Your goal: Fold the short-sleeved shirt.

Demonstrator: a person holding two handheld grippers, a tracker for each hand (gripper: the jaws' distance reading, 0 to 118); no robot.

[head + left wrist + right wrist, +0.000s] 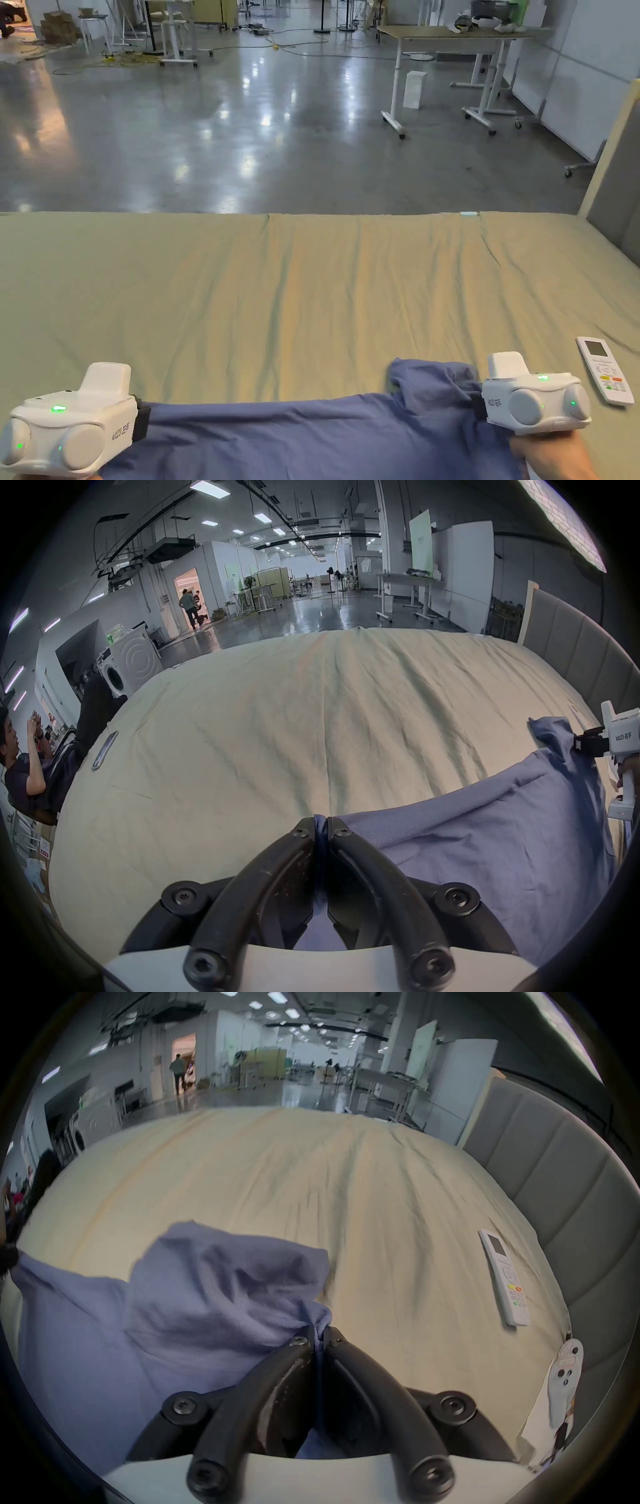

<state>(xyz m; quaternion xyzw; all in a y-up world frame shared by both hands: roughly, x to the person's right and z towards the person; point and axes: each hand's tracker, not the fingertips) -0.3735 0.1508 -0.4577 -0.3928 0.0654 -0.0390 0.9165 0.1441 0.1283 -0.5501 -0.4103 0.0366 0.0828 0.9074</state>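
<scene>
A blue short-sleeved shirt (312,431) is stretched along the near edge of the bed between my two grippers. My left gripper (321,824) is shut on the shirt (485,830), a pinch of dark blue cloth caught between its black jaws. In the head view the left gripper (140,422) sits at the bottom left. My right gripper (320,1335) is shut on the shirt (156,1303) at its other end, where a sleeve bunches up beside the jaws. The right gripper (478,400) is at the bottom right of the head view, and the right gripper (580,745) also shows far right in the left gripper view.
A pale green sheet (312,287) covers the bed. A white remote control (604,370) lies just right of my right gripper. A grey padded headboard (554,1186) runs along the right side. A phone (104,746) lies near the bed's left edge, beside a seated person (24,764).
</scene>
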